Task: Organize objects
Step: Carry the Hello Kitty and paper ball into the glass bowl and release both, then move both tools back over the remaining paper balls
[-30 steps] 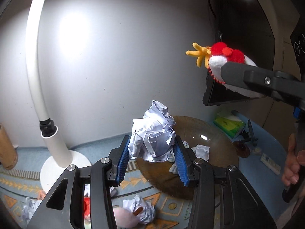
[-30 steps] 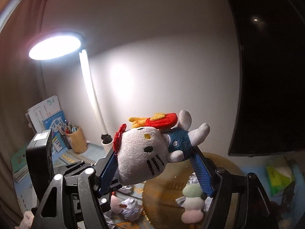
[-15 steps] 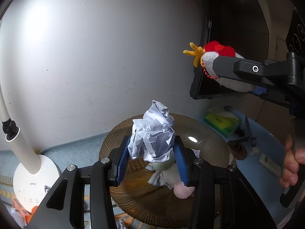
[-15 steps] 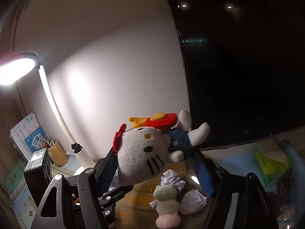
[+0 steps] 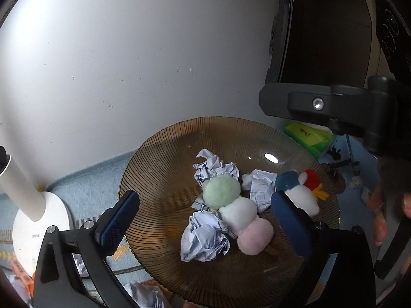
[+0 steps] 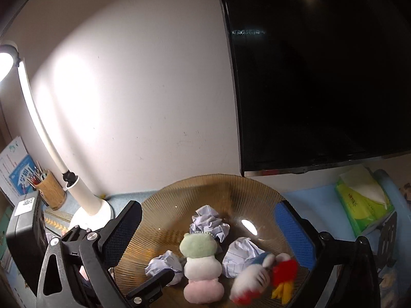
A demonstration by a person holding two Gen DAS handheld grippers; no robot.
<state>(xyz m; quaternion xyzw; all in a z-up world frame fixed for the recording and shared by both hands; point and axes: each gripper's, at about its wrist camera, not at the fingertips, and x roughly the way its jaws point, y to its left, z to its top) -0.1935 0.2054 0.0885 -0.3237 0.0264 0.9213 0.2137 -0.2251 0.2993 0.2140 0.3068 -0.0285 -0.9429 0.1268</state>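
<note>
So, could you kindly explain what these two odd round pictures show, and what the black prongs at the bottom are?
Each picture comes from a wide-angle camera fixed on a hand-held gripper; a person carries one in each hand. The black prongs with blue pads are that gripper's two fingers. The left gripper and the right gripper are both open and hold nothing. Below them sits a ribbed brown glass plate. On it lie crumpled paper balls, a green, white and pink plush skewer and a Hello Kitty plush, which looks blurred in the right view. A white desk lamp stands beside the plate.
</note>
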